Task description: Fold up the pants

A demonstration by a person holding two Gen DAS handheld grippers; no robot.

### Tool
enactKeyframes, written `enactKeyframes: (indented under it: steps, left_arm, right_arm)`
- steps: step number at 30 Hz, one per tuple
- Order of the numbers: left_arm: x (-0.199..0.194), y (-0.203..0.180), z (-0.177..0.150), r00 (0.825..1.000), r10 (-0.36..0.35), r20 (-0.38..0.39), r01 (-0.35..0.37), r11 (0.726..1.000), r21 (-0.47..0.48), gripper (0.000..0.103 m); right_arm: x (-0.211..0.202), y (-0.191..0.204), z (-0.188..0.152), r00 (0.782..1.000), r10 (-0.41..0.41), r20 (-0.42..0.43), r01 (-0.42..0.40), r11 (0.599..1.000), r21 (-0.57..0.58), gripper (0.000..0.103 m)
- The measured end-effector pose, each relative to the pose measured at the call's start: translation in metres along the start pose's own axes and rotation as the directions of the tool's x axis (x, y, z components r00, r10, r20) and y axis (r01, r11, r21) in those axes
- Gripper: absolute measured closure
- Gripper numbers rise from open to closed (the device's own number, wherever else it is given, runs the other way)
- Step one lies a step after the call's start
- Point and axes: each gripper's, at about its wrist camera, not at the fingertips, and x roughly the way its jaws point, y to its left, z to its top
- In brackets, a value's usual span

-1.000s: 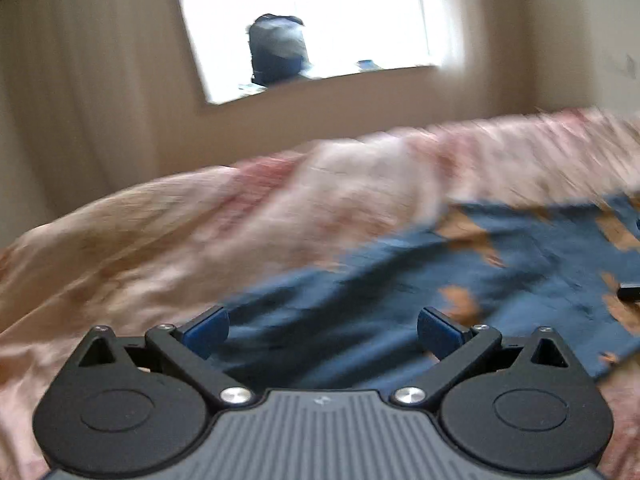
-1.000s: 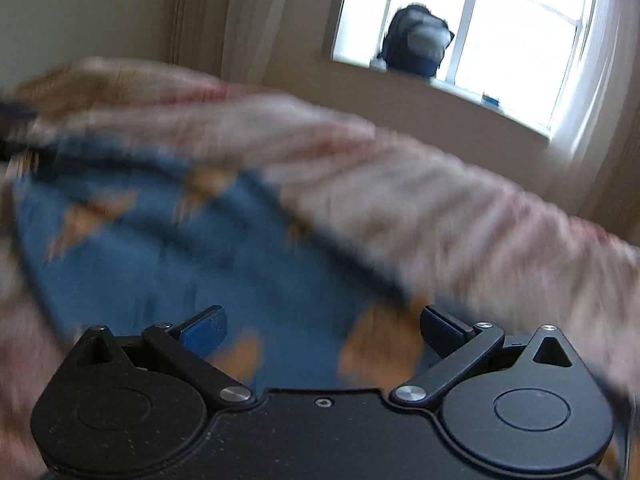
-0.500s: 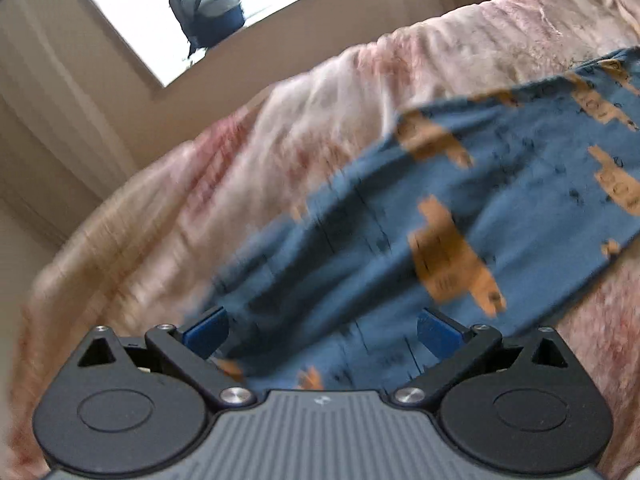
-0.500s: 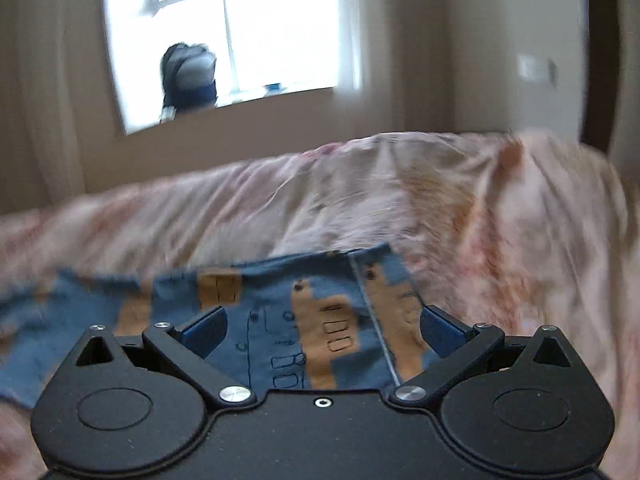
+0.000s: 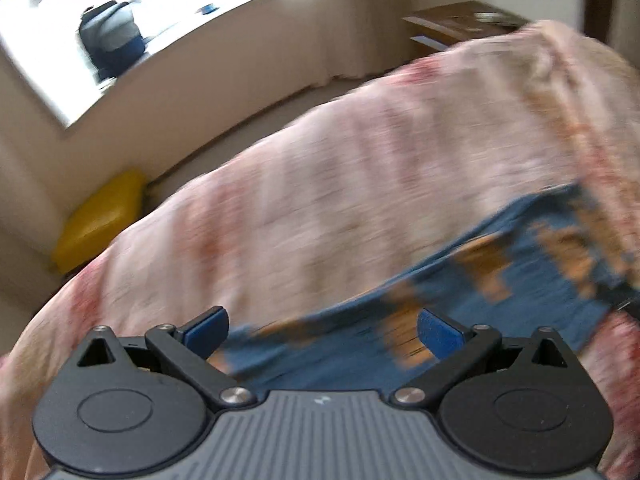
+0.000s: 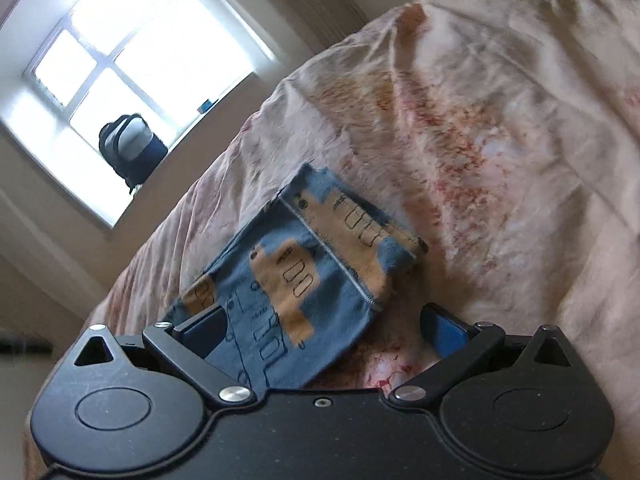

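Blue pants (image 5: pixel 500 280) with orange printed shapes lie flat on a pink patterned bedspread (image 5: pixel 340 184); the left wrist view is blurred by motion. My left gripper (image 5: pixel 322 330) stands open just above the pants' near edge, nothing between its blue pads. In the right wrist view one end of the pants (image 6: pixel 304 276), with a stitched hem, lies in front of my right gripper (image 6: pixel 324 326). That gripper is open too, its left pad over the fabric and its right pad over bare bedspread (image 6: pixel 500 140).
A window (image 6: pixel 132 64) with a dark backpack (image 6: pixel 130 150) on its sill is beyond the bed. A yellow cushion (image 5: pixel 100 220) lies on the floor by the wall. A wooden table (image 5: pixel 460 24) stands at the far right.
Both cameras have swung and tilted. The left gripper has shifted toward the pants' left end. The right gripper has turned over the hemmed end. Both remain open.
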Motion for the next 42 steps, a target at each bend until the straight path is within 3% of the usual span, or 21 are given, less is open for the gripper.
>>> enactKeyframes:
  steps: [4,9,11,16,22,26,31,33,37,40,42]
  left_arm:
    - [0.018,-0.055,0.019,0.996,-0.066,0.057,0.06,0.994,0.096,0.0]
    - [0.049,-0.089,0.038,0.982,-0.096,0.165,0.068,0.983,0.169,0.0]
    - [0.06,-0.094,0.045,0.978,-0.119,0.17,0.091,0.982,0.163,0.0]
    - [0.08,-0.104,0.061,0.947,-0.281,0.156,0.264,0.956,0.126,0.0]
    - [0.12,-0.132,0.065,0.955,-0.275,0.108,0.254,0.951,0.179,0.001]
    - [0.131,-0.142,0.067,0.961,-0.261,0.086,0.243,0.953,0.183,0.0]
    - [0.126,-0.143,0.073,0.968,-0.241,0.066,0.228,0.96,0.161,0.0]
    - [0.115,-0.14,0.076,0.968,-0.239,0.078,0.227,0.965,0.133,0.0]
    - [0.092,-0.137,0.08,0.965,-0.238,0.115,0.231,0.97,0.071,0.001]
    - [0.073,-0.135,0.088,0.934,-0.334,0.131,0.332,0.943,0.033,0.001]
    - [0.063,-0.138,0.095,0.921,-0.357,0.158,0.358,0.934,0.021,0.0]
  right_arm:
    - [-0.004,0.002,-0.011,0.997,-0.026,0.072,0.025,0.999,0.023,0.0]
    - [-0.005,0.01,-0.024,0.99,-0.06,0.128,0.064,0.997,-0.032,0.0]
    - [-0.003,0.011,-0.026,0.99,-0.054,0.132,0.062,0.996,-0.061,0.0]
    - [0.001,0.001,-0.019,0.99,0.017,0.14,-0.012,0.999,-0.035,0.0]
    - [0.0,-0.017,-0.01,0.982,0.091,0.167,-0.103,0.993,0.062,0.002]
    - [-0.001,-0.025,-0.004,0.979,0.086,0.182,-0.102,0.992,0.08,0.019]
    - [0.003,-0.035,0.006,0.983,0.022,0.183,-0.039,0.996,0.085,0.069]
    - [0.004,-0.041,0.009,0.984,0.007,0.18,-0.027,0.994,0.108,0.075]
    - [0.002,-0.036,0.01,0.982,-0.002,0.188,-0.012,0.997,0.073,0.076]
    - [0.003,-0.031,0.01,0.982,-0.024,0.186,0.018,0.999,0.034,0.077]
    - [0.003,-0.029,0.01,0.982,-0.034,0.188,0.031,0.999,0.022,0.077]
